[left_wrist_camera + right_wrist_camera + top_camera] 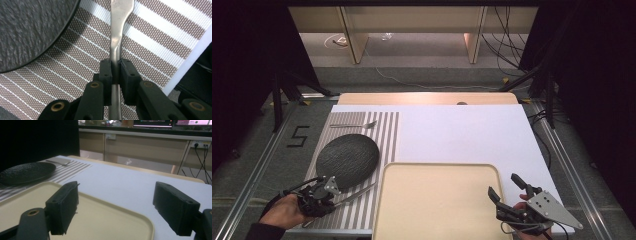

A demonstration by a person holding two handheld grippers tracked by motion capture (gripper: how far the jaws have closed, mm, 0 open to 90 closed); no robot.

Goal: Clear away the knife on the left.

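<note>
Here the beige tray, a shallow rounded rectangle of smooth plastic, holds nothing. Left of the tray lies a striped woven placemat bearing a round, dark, rough-textured plate. Beyond the plate rests a metal fork. Between plate and tray lies a slim polished metal utensil; the left tool clamps its handle. The right tool, jaws wide, hovers over the tray's right corner above the white worktop.
</note>
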